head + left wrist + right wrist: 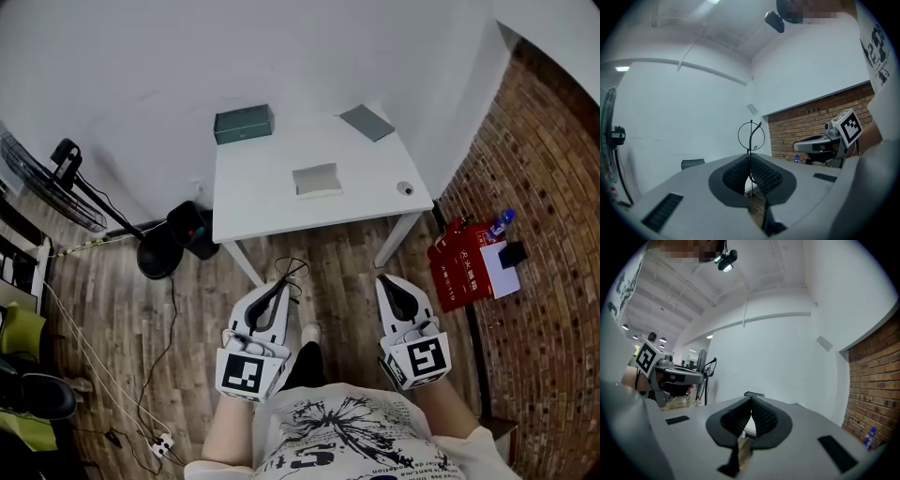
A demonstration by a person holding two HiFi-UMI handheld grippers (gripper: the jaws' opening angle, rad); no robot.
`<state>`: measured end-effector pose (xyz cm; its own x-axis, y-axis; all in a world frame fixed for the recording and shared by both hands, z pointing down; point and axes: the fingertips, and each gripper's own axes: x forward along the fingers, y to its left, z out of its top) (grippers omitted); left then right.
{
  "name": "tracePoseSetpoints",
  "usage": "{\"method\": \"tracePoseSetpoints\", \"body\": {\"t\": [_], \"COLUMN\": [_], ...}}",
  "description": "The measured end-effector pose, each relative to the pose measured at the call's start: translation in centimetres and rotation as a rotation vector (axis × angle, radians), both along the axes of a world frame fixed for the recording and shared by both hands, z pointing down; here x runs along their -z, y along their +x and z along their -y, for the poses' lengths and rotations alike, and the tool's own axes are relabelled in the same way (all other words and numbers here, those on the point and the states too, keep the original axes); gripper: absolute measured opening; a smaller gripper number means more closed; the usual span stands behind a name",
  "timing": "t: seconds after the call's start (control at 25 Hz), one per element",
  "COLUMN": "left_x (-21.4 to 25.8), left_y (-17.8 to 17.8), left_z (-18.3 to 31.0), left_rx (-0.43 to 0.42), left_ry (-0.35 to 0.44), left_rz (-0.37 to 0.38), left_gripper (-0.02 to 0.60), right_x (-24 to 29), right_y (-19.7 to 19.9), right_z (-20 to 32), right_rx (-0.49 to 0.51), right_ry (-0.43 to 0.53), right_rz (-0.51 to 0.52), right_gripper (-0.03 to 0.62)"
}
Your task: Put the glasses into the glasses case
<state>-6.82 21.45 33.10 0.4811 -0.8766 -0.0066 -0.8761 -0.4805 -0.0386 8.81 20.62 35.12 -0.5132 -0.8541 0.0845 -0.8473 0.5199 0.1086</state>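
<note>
Thin black wire glasses [292,271] stick out from my left gripper [281,287], which is shut on them, over the wooden floor in front of the white table [272,202]. In the left gripper view one round rim [751,136] stands above the closed jaws of the left gripper [750,158]. A pale, open case-like box [317,179] lies mid-table. A dark green box [243,123] sits at the table's far edge. My right gripper [390,281] is level beside the left one; the right gripper [751,400] has its pads together with nothing between them.
A grey flat piece [367,122] and a small round object [404,187] also lie on the table. A fan stand [157,255] and cables [112,375] are on the floor at left. A red bag [459,267] and a blue bottle [502,223] stand by the brick wall [553,187] at right.
</note>
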Motion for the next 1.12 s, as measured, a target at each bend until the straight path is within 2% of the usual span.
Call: {"method": "tracePoseSetpoints", "body": {"t": [0.36,0.52,0.68,0.84,1.0,1.12], "left_x": [1.3,0.3,-1.4,-2.3,-4.2,-6.5], "left_y": [-4.4,-5.4,-5.6,-4.7,-4.2,-3.8], "left_z": [16.5,22.4,26.5,30.3,33.8,36.5], "left_rx": [-0.038,-0.055,-0.091,-0.103,-0.087,-0.082], "left_ry": [-0.002,-0.026,-0.101,-0.1,-0.141,-0.203], "left_rz": [-0.035,-0.013,0.011,0.003,-0.002,0.064], "left_gripper": [0.02,0.02,0.02,0.02,0.021,0.021], "right_x": [1.1,0.3,-0.6,-1.9,-3.5,-4.9], "right_y": [-3.9,-4.8,-4.8,-4.2,-4.1,-4.1], "right_z": [15.9,21.3,25.6,29.6,33.4,36.5], "right_rx": [-0.05,-0.065,-0.095,-0.123,-0.093,-0.071], "right_ry": [0.014,-0.003,-0.035,-0.069,-0.095,-0.133], "right_rz": [-0.024,-0.024,0.001,0.008,-0.019,-0.021], "right_gripper": [0.012,0.012,0.012,0.012,0.012,0.012]}}
